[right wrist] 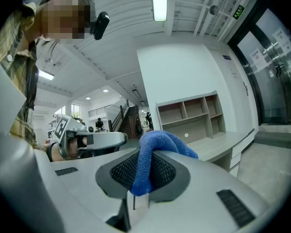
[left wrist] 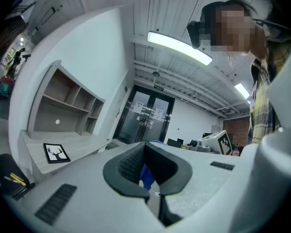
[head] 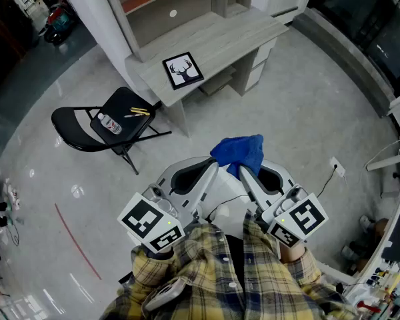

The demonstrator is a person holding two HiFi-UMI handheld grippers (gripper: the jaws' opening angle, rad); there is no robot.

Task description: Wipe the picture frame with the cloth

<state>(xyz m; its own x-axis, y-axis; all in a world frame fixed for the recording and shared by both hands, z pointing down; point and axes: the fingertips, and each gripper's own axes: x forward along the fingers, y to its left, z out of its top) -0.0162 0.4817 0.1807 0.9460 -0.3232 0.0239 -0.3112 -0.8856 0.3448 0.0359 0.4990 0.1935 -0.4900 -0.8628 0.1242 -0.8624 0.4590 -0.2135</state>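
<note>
right gripper [head: 243, 172], in the head view, has its jaws clamped on a blue cloth [head: 239, 152], which bunches up past the tips. left gripper [head: 213, 169] lies just beside it, its tip against the cloth's edge; whether it touches cannot be told. both are held low in front of the person's plaid sleeves [head: 187, 259]. the picture frame [head: 183, 70], black with a deer head on white, lies flat near the front corner of a pale wooden desk [head: 233, 39], well apart from both grippers. a black folding chair [head: 87, 129] stands left of the desk with a bottle [head: 109, 124] and yellow items [head: 140, 111] on its seat.

left gripper view: the jaws are closed together with nothing gripped. a sliver of blue cloth [left wrist: 145, 176] shows in the notch just beyond the pads. the frame [left wrist: 56, 153] lies on the desk at far left, below open shelves [left wrist: 63, 101].

right gripper view: the jaws press on a fold of the cloth [right wrist: 157, 144], which hangs down between the pads [right wrist: 123, 171] and humps over the top. the left gripper's marker cube [right wrist: 60, 126] shows off to the left.
</note>
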